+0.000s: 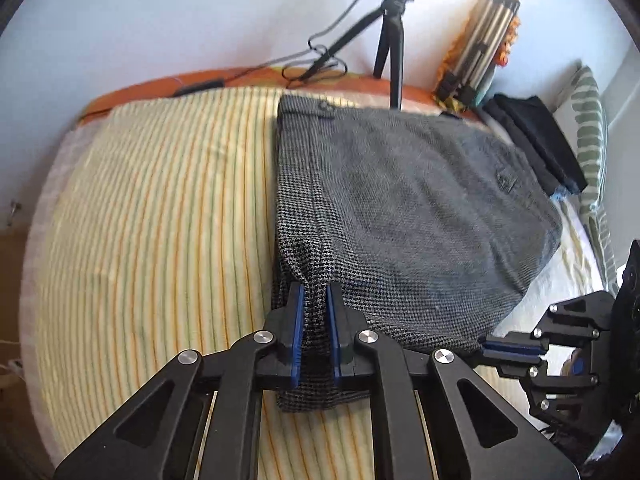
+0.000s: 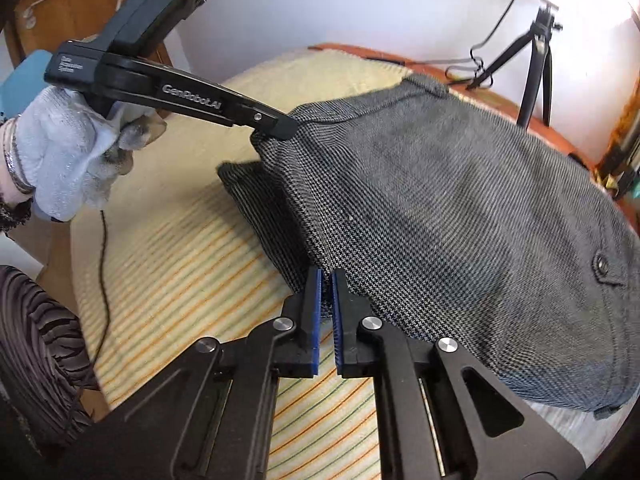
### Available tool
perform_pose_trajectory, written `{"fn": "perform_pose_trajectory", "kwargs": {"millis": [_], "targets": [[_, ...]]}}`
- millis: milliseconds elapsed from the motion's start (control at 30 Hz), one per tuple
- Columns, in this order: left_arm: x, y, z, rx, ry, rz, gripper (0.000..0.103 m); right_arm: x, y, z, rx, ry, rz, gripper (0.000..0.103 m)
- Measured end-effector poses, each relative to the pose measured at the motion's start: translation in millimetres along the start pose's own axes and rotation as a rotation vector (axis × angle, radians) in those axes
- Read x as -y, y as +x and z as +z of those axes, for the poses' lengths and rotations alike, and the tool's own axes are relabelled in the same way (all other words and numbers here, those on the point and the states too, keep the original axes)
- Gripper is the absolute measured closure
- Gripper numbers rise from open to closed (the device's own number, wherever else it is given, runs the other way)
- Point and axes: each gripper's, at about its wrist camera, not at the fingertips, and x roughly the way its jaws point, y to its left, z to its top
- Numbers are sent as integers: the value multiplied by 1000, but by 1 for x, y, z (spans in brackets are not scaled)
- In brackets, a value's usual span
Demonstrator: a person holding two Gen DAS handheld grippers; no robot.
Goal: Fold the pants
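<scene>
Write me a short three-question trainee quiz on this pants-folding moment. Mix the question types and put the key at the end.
1. True or false: the left tool is shut on a fold of the grey houndstooth pants.
2. Multiple choice: the pants lie on (A) a bare wooden floor, (B) a striped yellow bedsheet, (C) a glass table.
3. Fill in: in the left wrist view, a black ____ stands behind the pants by the wall.

Key:
1. True; cloth is pinched between its blue pads.
2. B.
3. Tripod.
</scene>
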Motion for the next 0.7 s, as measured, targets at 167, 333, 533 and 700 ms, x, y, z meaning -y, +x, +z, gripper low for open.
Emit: {"fn": "perform_pose_trajectory", "kwargs": {"millis": [167, 333, 533, 700], "targets": [[6, -22, -11, 11, 39, 20, 94, -3, -22, 0, 10, -25, 65, 101], [0, 4, -27, -44, 25, 64, 93, 3, 5, -15, -51, 9, 69, 101], [3, -1, -25, -22, 84, 157, 75, 13, -5, -29, -34, 87, 84, 101], [12, -23, -12, 72, 132, 248, 63, 65, -48, -61, 35, 319, 32, 79]]}}
